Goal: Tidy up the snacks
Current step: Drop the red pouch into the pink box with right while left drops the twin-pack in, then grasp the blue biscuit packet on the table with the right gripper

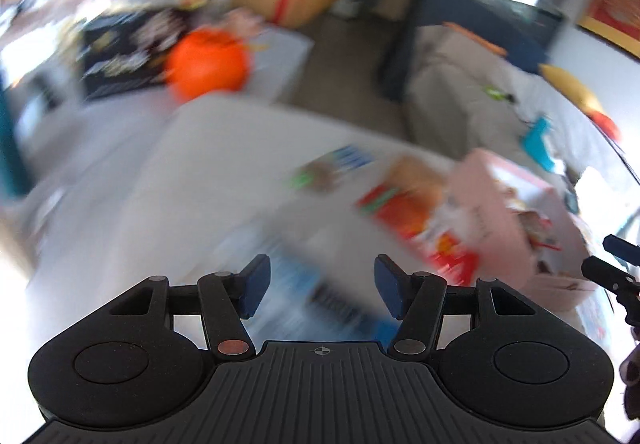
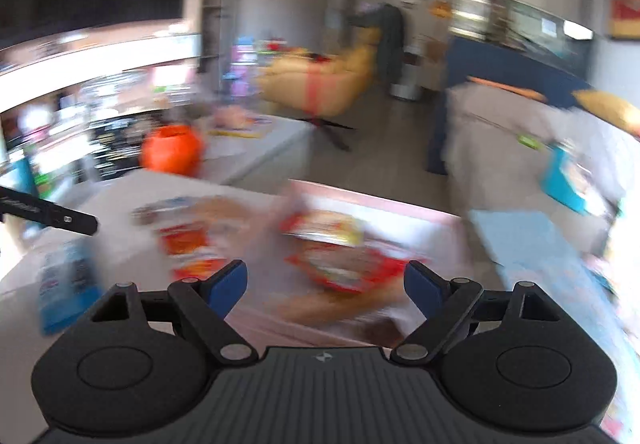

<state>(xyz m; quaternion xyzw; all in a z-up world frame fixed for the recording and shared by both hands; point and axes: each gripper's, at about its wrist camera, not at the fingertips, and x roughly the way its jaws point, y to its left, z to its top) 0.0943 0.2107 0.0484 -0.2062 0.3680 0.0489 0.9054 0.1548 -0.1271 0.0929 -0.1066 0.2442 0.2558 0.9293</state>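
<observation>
Both tools empty, jaws apart | red snack bag (image 2: 340, 260) in pink box (image 2: 420, 212), orientation blurred

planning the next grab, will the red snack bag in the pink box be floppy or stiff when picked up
The red snack bag looks like a crinkled foil pouch, so probably floppy and light. Its glossy surface may slip between the right hand-held gripper fingers. It lies loose in the pink box, so a push would likely slide it. Blur limits certainty.

Heavy motion blur in both bright daylit views; blown-out glare at left; fisheye-bent edges; only foreground sharp
</observation>
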